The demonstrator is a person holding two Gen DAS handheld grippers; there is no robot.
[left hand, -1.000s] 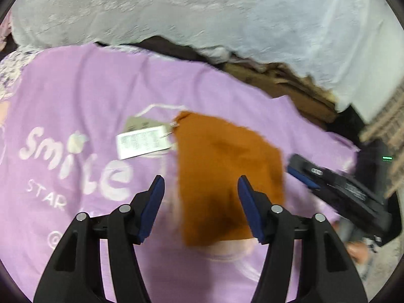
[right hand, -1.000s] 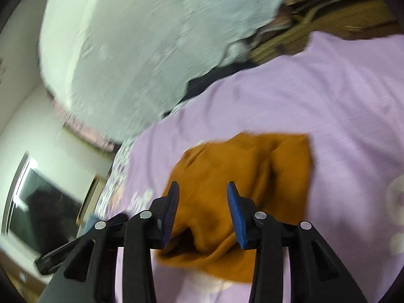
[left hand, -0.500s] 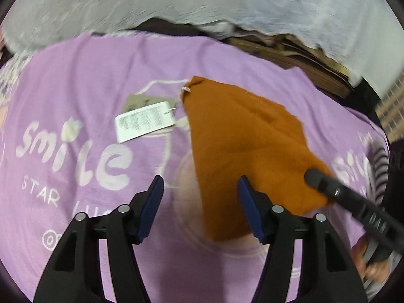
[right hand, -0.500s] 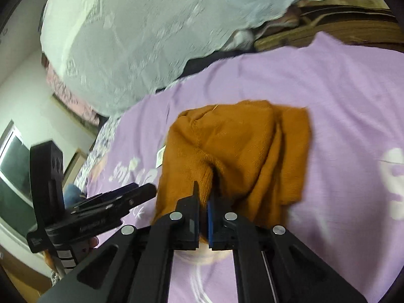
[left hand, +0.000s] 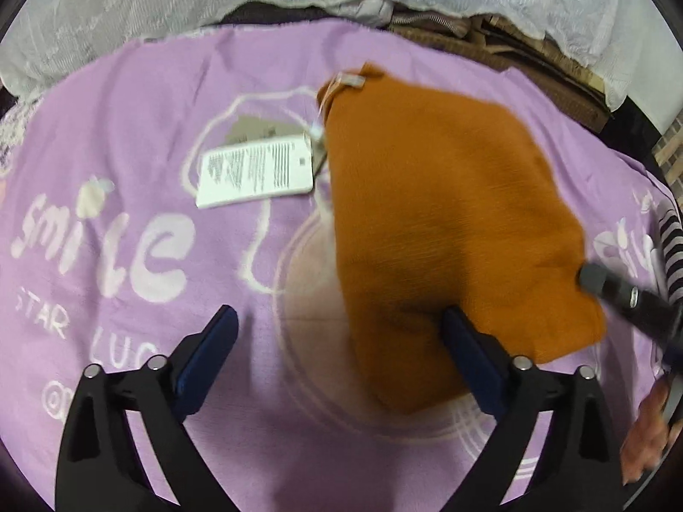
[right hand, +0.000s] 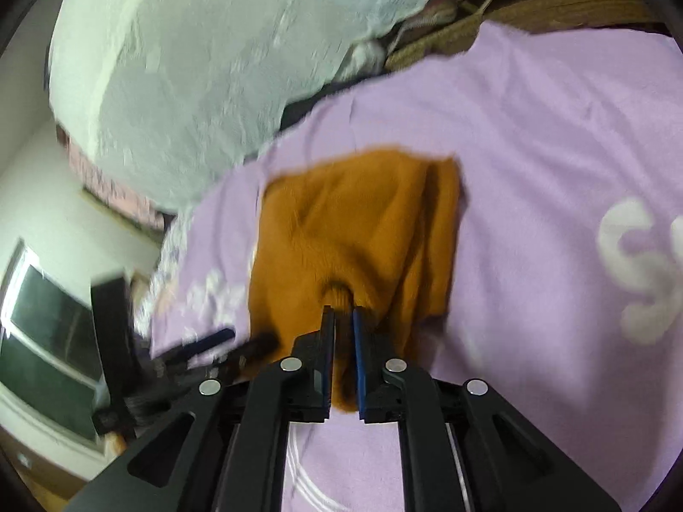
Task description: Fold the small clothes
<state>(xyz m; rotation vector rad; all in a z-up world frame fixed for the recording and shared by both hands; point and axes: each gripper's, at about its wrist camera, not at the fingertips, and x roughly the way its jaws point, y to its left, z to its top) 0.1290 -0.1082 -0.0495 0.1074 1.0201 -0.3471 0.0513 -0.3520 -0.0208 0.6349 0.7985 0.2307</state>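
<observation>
Pinching a ribbed cuff of the small rust-orange knitted garment [right hand: 358, 230], the right gripper [right hand: 342, 320] has closed since a second ago, so a fold can begin. Garment lies on the lilac printed blanket [left hand: 128, 128]. At nine o'clock, the left gripper [left hand: 337, 333] hovers, spread wide and empty.

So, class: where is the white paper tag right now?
In the left wrist view, the white paper tag lies on the purple blanket, just left of the orange garment.
</observation>
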